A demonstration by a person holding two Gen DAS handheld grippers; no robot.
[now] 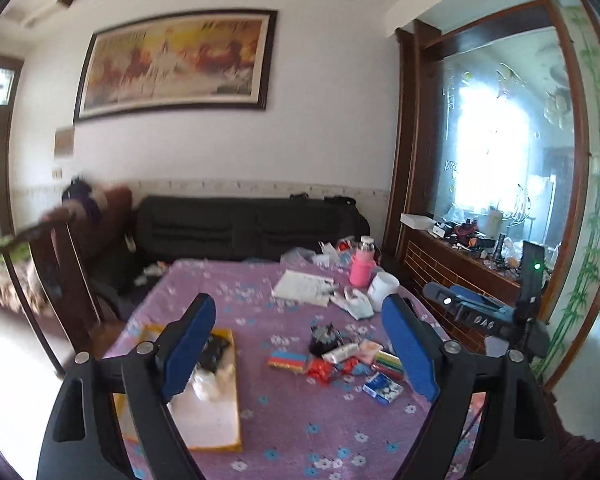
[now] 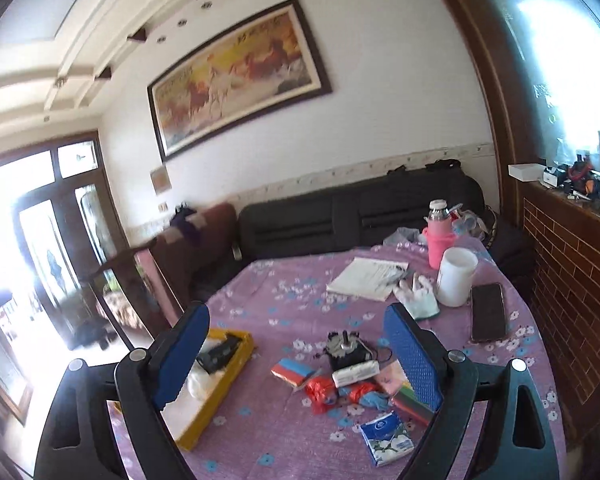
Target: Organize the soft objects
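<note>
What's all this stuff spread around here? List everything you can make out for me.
tray: one, yellow rim, table's left, holding white and black soft items
tissue pack: one, blue and white, near edge
striped sponge: one, multicoloured, table centre
small motor: one, black, behind the sponge
red bags: crumpled, beside the sponge
glove: one, white, by the mug
mug: one, white, far right
bottle: one, pink sleeve, behind the mug
phone: one, black, right edge
notebook: one, white, far side
tablecloth: purple, flowered
sofa: black, against wall
painting: horses, framed
left gripper: open, empty
right gripper: open, empty
</note>
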